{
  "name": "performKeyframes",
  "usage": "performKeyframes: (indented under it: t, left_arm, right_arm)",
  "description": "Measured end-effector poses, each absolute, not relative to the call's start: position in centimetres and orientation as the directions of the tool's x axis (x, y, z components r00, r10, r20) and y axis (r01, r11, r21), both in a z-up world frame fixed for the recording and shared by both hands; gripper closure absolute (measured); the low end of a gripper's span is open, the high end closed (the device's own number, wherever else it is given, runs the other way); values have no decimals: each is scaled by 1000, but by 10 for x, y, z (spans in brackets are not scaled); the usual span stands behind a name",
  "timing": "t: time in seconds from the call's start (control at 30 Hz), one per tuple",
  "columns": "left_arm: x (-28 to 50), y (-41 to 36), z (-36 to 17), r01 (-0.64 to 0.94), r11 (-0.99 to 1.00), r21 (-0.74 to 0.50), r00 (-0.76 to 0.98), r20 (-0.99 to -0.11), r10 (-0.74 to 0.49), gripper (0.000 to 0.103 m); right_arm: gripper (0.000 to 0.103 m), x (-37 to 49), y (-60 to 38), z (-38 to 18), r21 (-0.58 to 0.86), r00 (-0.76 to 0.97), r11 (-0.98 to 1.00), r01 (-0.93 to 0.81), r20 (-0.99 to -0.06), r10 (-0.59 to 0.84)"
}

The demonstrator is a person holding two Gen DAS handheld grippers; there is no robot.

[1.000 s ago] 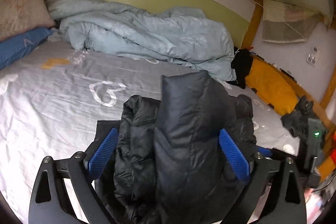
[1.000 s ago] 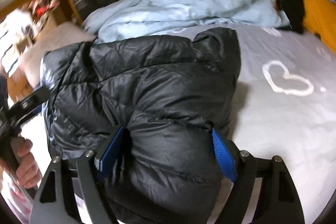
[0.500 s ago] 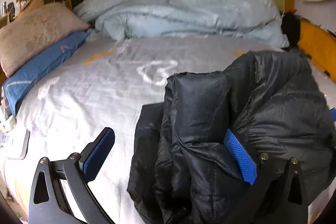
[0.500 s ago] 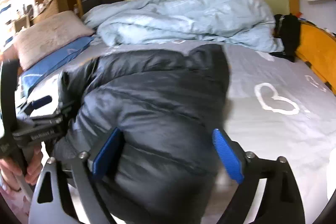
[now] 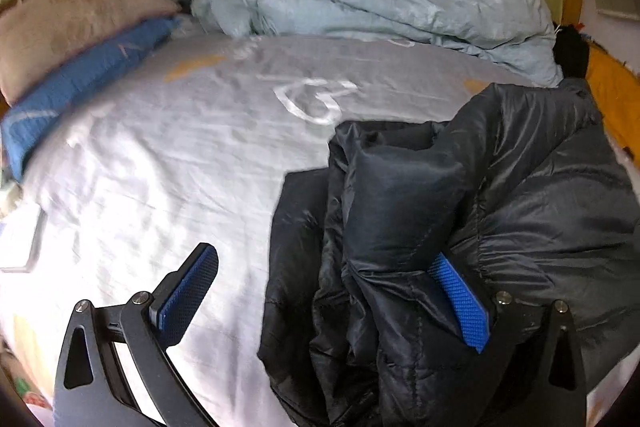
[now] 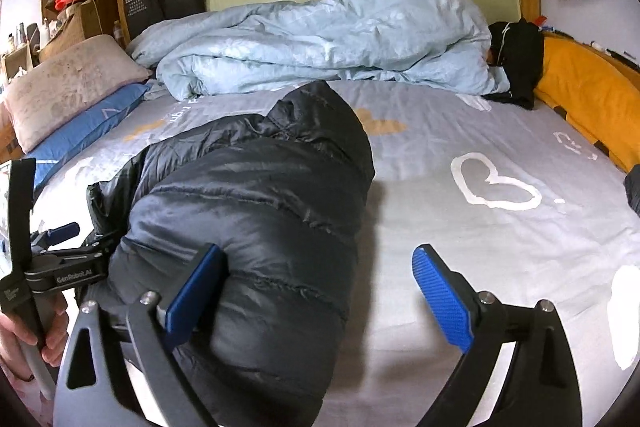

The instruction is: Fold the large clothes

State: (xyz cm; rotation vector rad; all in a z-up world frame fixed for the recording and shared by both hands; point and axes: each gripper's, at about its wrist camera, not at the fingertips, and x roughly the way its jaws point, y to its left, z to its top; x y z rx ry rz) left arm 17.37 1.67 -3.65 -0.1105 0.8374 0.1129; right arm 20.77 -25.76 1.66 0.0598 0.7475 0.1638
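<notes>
A black puffer jacket (image 5: 460,227) lies bundled and folded on the grey bed sheet (image 5: 180,167). In the right wrist view the jacket (image 6: 260,211) is a rounded bulk at the left. My left gripper (image 5: 324,291) is open, its right finger against the jacket's folds and its left finger over bare sheet. My right gripper (image 6: 320,291) is open, its left finger touching the jacket's side and its right finger over the sheet. The left gripper's body (image 6: 60,267) and the hand that holds it show at the far left of the right wrist view.
A crumpled light blue duvet (image 6: 340,39) lies along the back of the bed. A beige pillow (image 6: 68,83) and a blue pillow (image 6: 84,131) sit at the left. An orange cushion (image 6: 588,95) and a black garment (image 6: 516,59) are at the right. White hearts mark the sheet.
Both grippers drew back from the jacket. A second ago it filled the gap between each pair of fingers; now it lies to one side of each gripper.
</notes>
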Motion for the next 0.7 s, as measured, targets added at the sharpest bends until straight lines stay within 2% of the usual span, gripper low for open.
performKeyframes:
  t: [0.1, 0.17, 0.3, 0.4, 0.47, 0.57, 0.67, 0.7]
  left_arm:
    - [178, 39, -43, -134, 946, -297, 615, -773, -156, 0]
    - [177, 49, -44, -135, 909, -394, 600, -763, -242, 0]
    - [162, 35, -16, -4, 929, -370, 678, -684, -269, 2]
    - [156, 22, -5, 55, 929, -366, 672, -675, -305, 1]
    - [157, 20, -5, 46, 930, -365, 659, -688, -302, 0]
    - [165, 27, -16, -44, 942, -333, 640, -733, -229, 0]
    - [173, 40, -35, -129, 918, -375, 567, -788, -242, 0]
    - [173, 41, -39, -153, 918, -366, 556, -800, -226, 0]
  right_arm:
    - [8, 215, -261, 9, 194, 669, 969, -154, -701, 247]
    - [8, 222, -263, -1, 244, 626, 958, -150, -727, 283]
    - [10, 222, -256, -2, 239, 628, 955, -176, -720, 295]
    - [26, 218, -249, 2, 260, 623, 938, -227, -701, 346]
    - [29, 213, -245, 6, 244, 642, 937, -250, -683, 349]
    - [29, 212, -245, 5, 244, 637, 935, -258, -684, 354]
    - [27, 214, -245, 5, 251, 635, 934, -255, -685, 357]
    - [20, 214, -248, 6, 252, 639, 935, -249, -683, 354]
